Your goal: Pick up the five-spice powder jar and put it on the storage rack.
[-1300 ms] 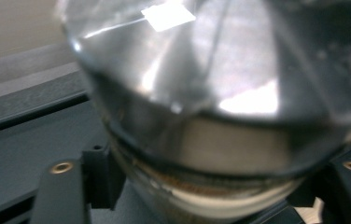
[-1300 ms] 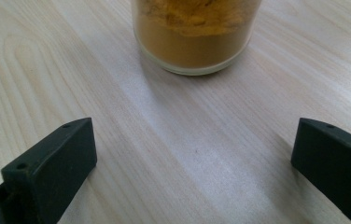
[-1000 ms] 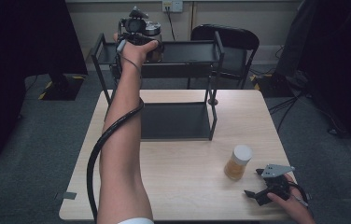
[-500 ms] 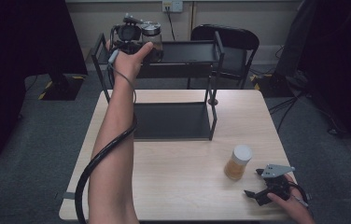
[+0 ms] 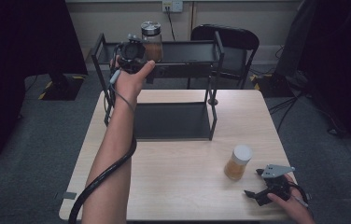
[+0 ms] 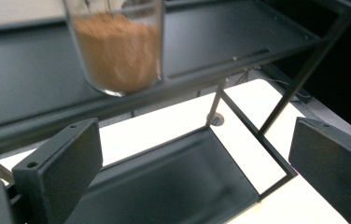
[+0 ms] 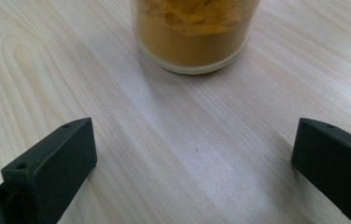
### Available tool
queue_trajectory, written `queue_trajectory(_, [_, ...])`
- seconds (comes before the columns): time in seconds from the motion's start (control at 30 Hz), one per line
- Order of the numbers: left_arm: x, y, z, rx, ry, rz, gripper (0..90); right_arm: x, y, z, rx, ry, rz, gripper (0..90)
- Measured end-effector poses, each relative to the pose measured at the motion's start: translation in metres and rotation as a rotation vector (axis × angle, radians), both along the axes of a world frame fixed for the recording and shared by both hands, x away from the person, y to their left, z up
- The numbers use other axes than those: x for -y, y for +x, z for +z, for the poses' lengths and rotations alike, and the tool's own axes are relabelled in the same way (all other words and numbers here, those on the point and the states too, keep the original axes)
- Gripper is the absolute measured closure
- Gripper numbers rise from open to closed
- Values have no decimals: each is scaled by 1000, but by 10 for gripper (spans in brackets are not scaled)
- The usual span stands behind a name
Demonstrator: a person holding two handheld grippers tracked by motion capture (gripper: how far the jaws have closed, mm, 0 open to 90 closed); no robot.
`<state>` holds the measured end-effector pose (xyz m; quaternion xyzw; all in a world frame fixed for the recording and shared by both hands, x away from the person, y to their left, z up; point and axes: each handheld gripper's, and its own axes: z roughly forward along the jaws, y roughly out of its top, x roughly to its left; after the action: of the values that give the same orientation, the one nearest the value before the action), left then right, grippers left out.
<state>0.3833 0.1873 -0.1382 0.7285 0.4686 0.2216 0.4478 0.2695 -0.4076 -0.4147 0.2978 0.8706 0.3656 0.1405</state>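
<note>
A glass jar of brown powder with a silver lid stands on the top shelf of a black metal rack. My left gripper hovers just left of it and in front of it, apart from it. Its jaws have just been opening off the jar and then easing in slightly. They are open with nothing between them. In the left gripper view the jar sits beyond the left gripper. A white-lidded jar of orange powder stands on the table. My right gripper rests open just short of that jar.
The rack's lower tray lies on the light wooden table. A black chair stands behind the rack. A thick black cable trails along the left forearm.
The left gripper has let go of the silver-lidded jar and drawn back to the left and down. The jar now stands alone on the top shelf. The right gripper has not moved.
</note>
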Motion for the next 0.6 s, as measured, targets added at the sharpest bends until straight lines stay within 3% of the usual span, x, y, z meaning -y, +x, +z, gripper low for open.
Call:
queue_trajectory(0.33, [-6, -8, -27, -14, -28, -35, 23, 0, 0, 0, 1, 0, 0, 0])
queue_trajectory(0.6, [-10, -11, -53, -36, -17, -61, 25, 0, -1, 0, 0, 1, -5, 0])
